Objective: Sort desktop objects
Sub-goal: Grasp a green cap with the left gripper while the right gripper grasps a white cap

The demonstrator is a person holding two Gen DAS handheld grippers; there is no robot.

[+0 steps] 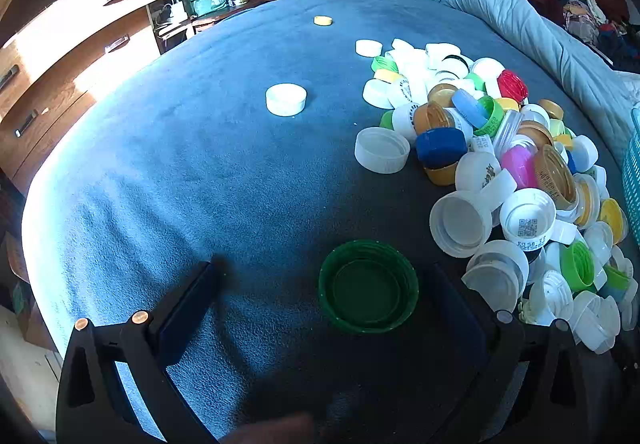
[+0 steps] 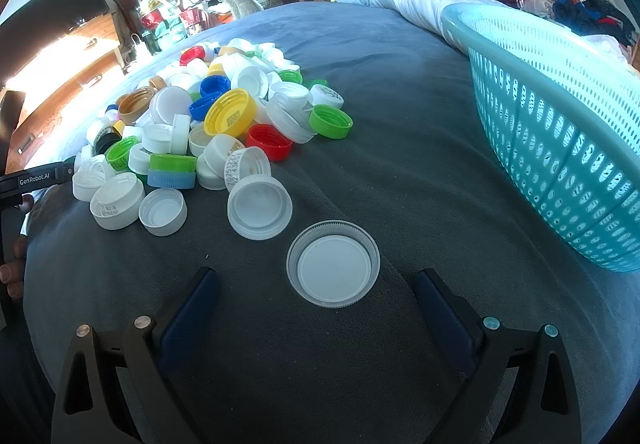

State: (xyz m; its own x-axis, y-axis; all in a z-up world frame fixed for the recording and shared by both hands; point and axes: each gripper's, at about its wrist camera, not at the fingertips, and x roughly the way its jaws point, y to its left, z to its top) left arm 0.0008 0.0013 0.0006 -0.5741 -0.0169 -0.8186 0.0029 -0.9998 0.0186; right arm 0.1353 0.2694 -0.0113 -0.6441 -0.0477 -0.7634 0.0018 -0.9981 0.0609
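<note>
A big pile of bottle caps in white, green, yellow, blue and red lies on a blue-grey blanket; it also shows in the right wrist view. My left gripper is open, and a dark green cap lies open side up between its fingers, nearer the right one. My right gripper is open, and a clear cap with a white liner lies between its fingers, untouched. Single white caps and a yellow cap lie apart from the pile.
A turquoise perforated basket stands on the blanket to the right of my right gripper. A rolled pale quilt lies along the far right. Wooden drawers stand at the left. The left gripper's body shows at the left edge.
</note>
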